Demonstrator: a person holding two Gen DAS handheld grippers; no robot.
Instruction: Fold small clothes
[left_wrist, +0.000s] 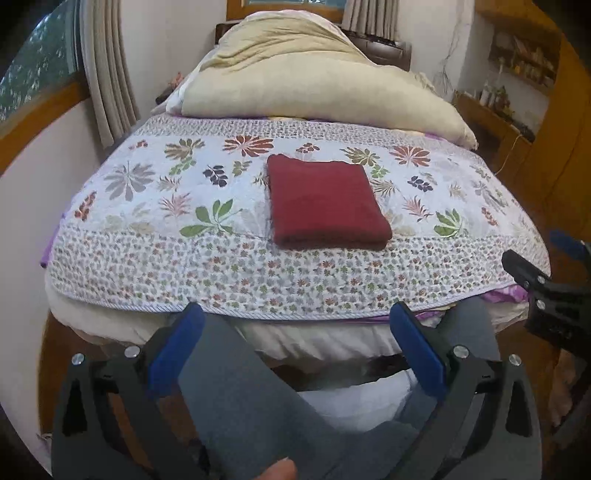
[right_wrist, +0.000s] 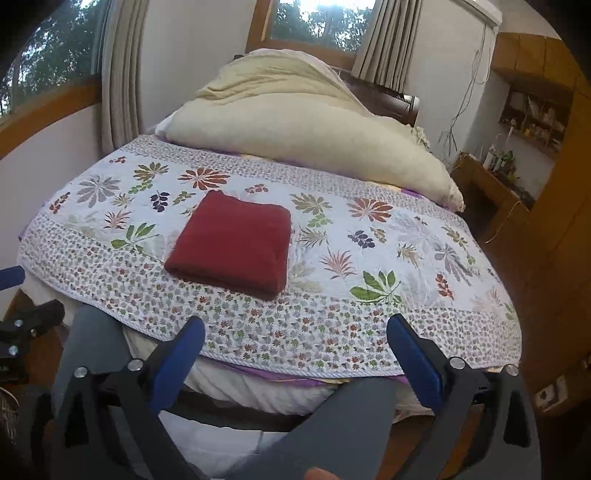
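Observation:
A dark red cloth (left_wrist: 325, 201) (right_wrist: 232, 242) lies folded into a neat square on the floral quilt (left_wrist: 184, 266) (right_wrist: 369, 314) near the foot of the bed. My left gripper (left_wrist: 297, 314) hangs off the bed's near edge, open, its blue pads wide apart with nothing between them. My right gripper (right_wrist: 295, 326) is also open and empty, held back from the quilt's edge, with the red cloth ahead and to its left. Each gripper shows at the side of the other's view: the right one (left_wrist: 554, 280) and the left one (right_wrist: 22, 325).
A big cream duvet and pillow pile (left_wrist: 314, 85) (right_wrist: 306, 125) fills the head of the bed. Curtained windows (right_wrist: 122, 74) line the left and back walls. A wooden shelf unit with small items (right_wrist: 517, 155) stands on the right. A person's grey-clad legs (left_wrist: 236, 398) are below the grippers.

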